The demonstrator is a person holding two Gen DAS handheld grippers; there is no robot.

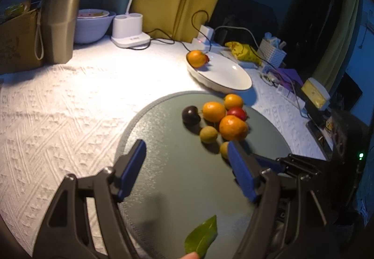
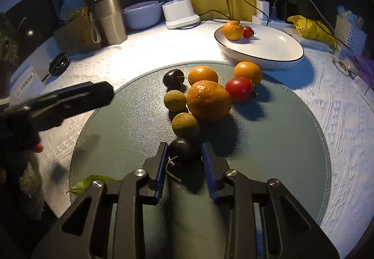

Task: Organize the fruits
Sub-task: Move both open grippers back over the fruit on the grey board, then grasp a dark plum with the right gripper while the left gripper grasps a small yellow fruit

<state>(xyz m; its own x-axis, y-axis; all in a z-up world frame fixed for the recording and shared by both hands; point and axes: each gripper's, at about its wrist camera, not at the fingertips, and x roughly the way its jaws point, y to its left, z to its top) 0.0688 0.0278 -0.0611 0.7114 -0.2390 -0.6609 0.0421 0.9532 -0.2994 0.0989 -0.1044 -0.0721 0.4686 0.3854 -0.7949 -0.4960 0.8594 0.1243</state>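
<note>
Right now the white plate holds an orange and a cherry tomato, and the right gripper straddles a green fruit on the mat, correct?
Not quite. The right wrist view shows the right gripper straddling a dark plum, not a green fruit. The white plate does hold an orange and cherry tomato.

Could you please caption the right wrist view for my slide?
Right gripper straddles a dark plum on the grey mat, jaws not yet closed.

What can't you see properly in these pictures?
- Left view: the small tan-green round fruit is half hidden by the left gripper's blue finger pad.
- Right view: whether the right gripper pinches the dark round plum.
- Right view: the green leaf, part-hidden by gripper frame.
</note>
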